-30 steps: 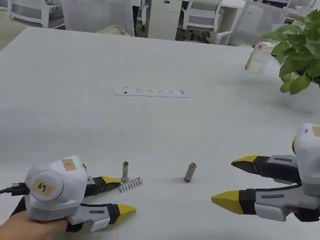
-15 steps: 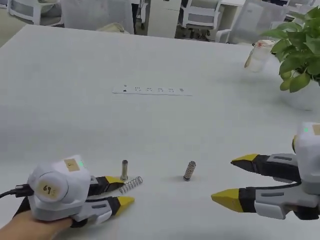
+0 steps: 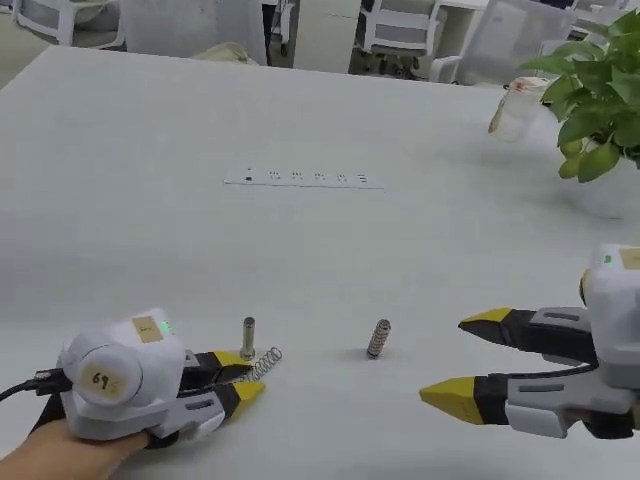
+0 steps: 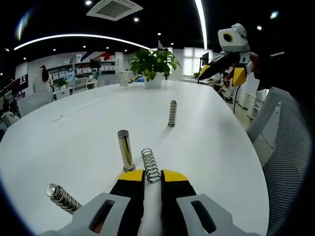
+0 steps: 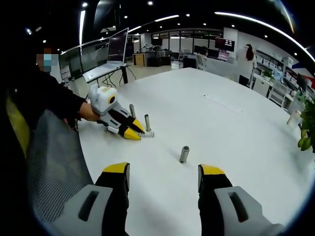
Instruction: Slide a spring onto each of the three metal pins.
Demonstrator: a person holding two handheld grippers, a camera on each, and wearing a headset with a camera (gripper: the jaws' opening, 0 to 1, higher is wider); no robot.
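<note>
Step in hand: pickup of the loose spring (image 4: 150,166). The left hand-held gripper (image 4: 152,176) pinches its near end; the right hand-held gripper (image 5: 163,172) hangs open, well apart. The spring lies flat on the counter (image 3: 300,250), long axis along the jaws, just beside the upright bare pin (image 4: 125,150). Next, judged: lift it, stand it vertical, thread it over the pin.

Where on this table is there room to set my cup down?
Bare: the wide band between the power strip and the pins, and the far side left of the jar. Crowded: the near edge, around the left gripper, spring and pins.
</note>
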